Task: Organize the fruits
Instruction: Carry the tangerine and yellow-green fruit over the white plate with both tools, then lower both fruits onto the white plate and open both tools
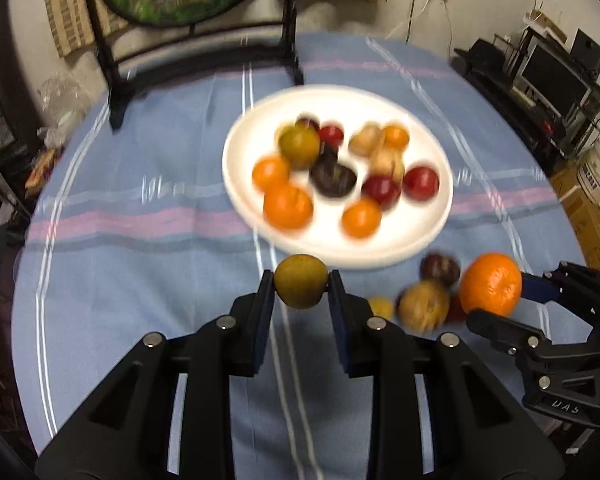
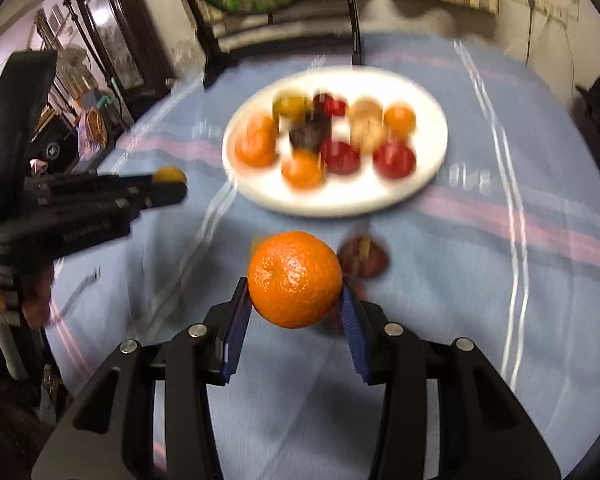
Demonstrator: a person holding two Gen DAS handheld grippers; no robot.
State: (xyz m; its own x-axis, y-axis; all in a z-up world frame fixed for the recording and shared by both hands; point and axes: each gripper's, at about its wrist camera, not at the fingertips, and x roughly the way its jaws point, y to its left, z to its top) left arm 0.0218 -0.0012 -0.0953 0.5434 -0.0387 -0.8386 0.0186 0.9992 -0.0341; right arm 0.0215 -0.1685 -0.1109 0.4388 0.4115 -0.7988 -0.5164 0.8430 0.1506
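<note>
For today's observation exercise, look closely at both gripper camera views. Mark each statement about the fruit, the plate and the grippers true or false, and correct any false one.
1. The right gripper holds an orange. True.
2. The left gripper is empty. False: it is shut on a yellow-green fruit.
3. The white plate already holds several fruits. True.
4. All the fruit is on the plate. False: a few loose fruits lie on the tablecloth beside it.
5. The tablecloth is plain red. False: it is blue with pink and white stripes.
</note>
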